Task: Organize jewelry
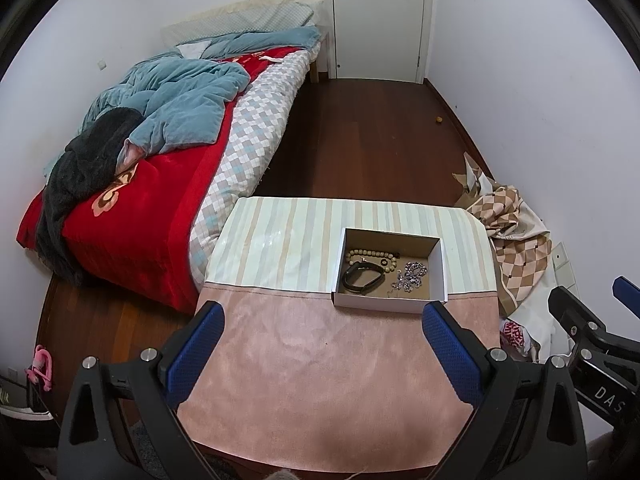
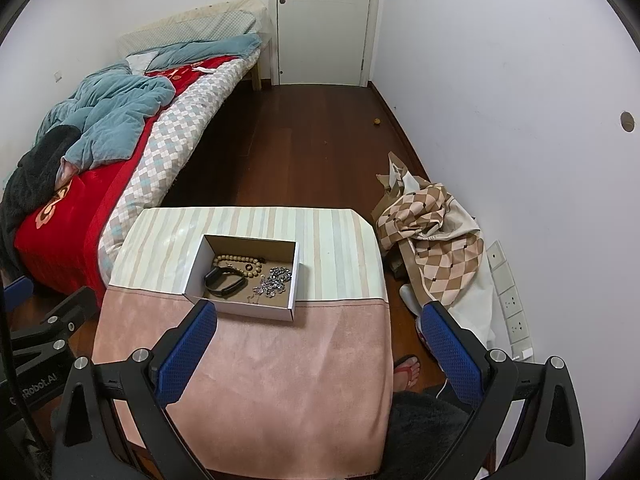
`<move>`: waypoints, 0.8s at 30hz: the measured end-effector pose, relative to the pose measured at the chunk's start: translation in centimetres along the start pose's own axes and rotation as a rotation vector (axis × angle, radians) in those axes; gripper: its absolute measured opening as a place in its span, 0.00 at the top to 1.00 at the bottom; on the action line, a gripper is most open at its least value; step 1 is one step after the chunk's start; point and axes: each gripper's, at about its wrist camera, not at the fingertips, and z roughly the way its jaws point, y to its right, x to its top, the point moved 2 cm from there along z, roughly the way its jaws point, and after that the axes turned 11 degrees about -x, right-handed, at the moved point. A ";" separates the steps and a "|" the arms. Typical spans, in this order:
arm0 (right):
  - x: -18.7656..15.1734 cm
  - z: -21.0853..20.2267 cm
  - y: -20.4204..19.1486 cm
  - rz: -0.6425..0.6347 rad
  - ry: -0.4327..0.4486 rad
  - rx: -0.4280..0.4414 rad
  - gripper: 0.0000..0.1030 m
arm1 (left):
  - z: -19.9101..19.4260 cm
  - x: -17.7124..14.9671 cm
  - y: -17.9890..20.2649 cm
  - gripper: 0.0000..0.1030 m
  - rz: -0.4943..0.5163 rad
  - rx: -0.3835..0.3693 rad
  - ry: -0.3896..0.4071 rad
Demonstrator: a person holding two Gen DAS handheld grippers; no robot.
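You held both grippers, left gripper (image 1: 323,350) and right gripper (image 2: 318,350), wide open and empty; the box (image 2: 240,307) near the table's (image 2: 280,380) far edge needed a slow, level approach.

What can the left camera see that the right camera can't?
Only the left wrist view shows a pink thing on the floor beside the bed. Only the right wrist view shows a foot in a red sandal and a round hole in the wall. Both show the box holding beads, a black band and a silver chain.
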 end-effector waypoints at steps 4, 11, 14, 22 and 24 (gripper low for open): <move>0.0 0.0 0.2 -0.001 0.001 0.000 0.00 | 0.0 0.0 0.0 0.02 0.001 0.000 -0.001; -0.1 -0.1 0.1 -0.001 0.002 -0.004 0.00 | 0.1 0.1 0.0 0.02 0.001 0.002 -0.001; -0.1 -0.1 0.1 -0.001 0.001 -0.003 0.00 | 0.0 0.1 0.0 0.02 0.003 0.005 0.000; -0.1 -0.2 0.1 -0.002 -0.001 -0.004 0.00 | -0.1 0.2 -0.2 0.02 0.002 0.012 0.002; -0.1 -0.2 0.1 -0.003 0.000 -0.004 0.00 | -0.1 0.2 -0.3 0.02 -0.001 0.009 0.001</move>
